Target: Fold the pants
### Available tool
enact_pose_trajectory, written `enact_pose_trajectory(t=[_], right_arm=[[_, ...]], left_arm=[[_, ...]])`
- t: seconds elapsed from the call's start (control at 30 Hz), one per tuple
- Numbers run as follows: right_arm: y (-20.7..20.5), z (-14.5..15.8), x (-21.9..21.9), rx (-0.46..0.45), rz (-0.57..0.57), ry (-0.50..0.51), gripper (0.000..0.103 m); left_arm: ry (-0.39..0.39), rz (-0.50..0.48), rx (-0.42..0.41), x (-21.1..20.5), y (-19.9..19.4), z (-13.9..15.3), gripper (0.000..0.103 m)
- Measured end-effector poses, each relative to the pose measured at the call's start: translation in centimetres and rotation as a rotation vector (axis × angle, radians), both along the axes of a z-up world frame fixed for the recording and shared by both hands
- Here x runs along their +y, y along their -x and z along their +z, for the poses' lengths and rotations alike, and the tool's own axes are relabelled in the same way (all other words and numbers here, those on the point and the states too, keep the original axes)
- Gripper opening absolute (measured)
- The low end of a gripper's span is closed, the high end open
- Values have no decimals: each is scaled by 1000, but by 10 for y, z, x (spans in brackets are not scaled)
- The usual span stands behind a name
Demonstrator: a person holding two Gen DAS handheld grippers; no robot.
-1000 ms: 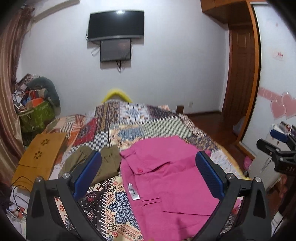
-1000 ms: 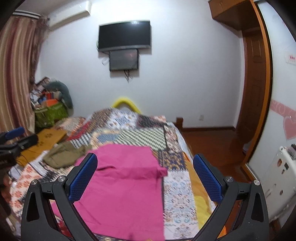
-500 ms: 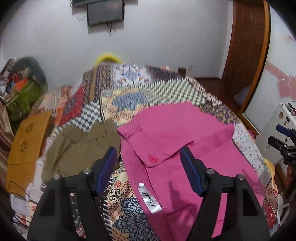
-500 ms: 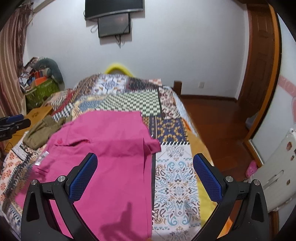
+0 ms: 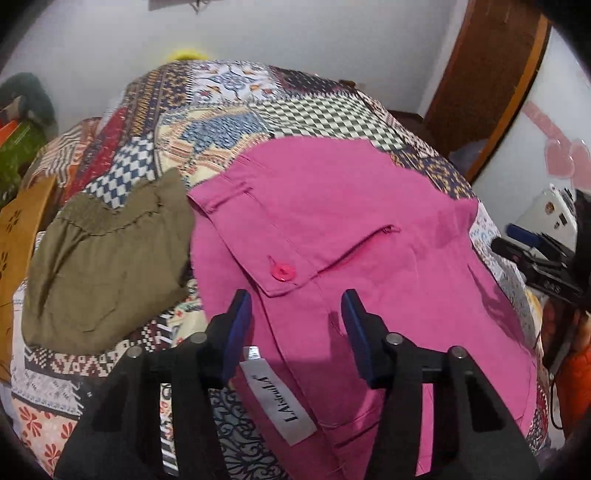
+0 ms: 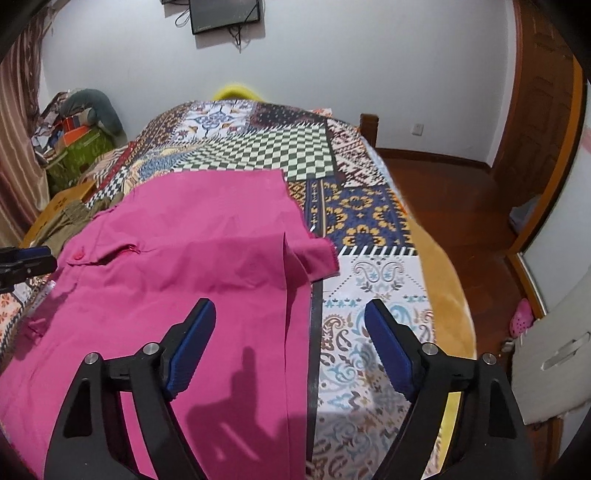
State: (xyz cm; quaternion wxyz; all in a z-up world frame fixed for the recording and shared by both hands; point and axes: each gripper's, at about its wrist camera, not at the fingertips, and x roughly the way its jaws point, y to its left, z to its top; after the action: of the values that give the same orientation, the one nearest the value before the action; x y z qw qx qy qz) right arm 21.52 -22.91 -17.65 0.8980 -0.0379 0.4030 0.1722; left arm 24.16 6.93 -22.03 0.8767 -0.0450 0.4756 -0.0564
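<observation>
1. A bed (image 6: 373, 221) covered by a patchwork bedspread (image 5: 229, 110) of checked, floral and paisley panels is seen in both wrist views; it runs away from the cameras toward a white wall (image 6: 332, 55).
2. A dark screen (image 6: 224, 14) is mounted high on that wall, with cables hanging beneath it. A wooden door (image 6: 543, 110) and a reddish wooden floor (image 6: 461, 206) are seen to the right of the bed, and a striped curtain (image 6: 18, 147) with a pile of belongings (image 6: 79, 125) to the left.
3. The pink pants (image 5: 351, 240) are spread flat on the near part of the bed. The waistband end, with a pink button (image 5: 282, 272) and a white label (image 5: 280, 400), is turned toward the left side of the bed, and the long axis is laid roughly across the bed; the far end is hidden below the frame edge.
4. An olive garment (image 5: 103, 266) lies just beside the waistband, on its left.
5. The left gripper (image 5: 295, 314) is held over the waistband just below the button; its jaws have just been closing, stand partly apart, and no cloth is pinched between them.
6. The right gripper (image 6: 290, 328) is held over the right-hand edge of the pants; its jaws have just been closing too, are still wide, and nothing is gripped.
</observation>
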Motion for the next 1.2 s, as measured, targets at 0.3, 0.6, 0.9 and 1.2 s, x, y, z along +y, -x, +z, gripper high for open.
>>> enact_pose_trajectory(t=[0.3, 0.6, 0.9, 1.2], right_arm=[[-22, -20, 2, 60, 24, -46, 62], [-35, -36, 4, 129, 60, -113, 44], [-39, -43, 14, 173, 131, -145, 24], [-28, -30, 17, 133, 174, -202, 8]], left_arm=[[54, 58, 84, 12, -12, -25, 44], [97, 16, 93, 1, -19, -32, 43], [101, -2, 95, -4, -25, -35, 31], [120, -15, 92, -1, -16, -29, 17]])
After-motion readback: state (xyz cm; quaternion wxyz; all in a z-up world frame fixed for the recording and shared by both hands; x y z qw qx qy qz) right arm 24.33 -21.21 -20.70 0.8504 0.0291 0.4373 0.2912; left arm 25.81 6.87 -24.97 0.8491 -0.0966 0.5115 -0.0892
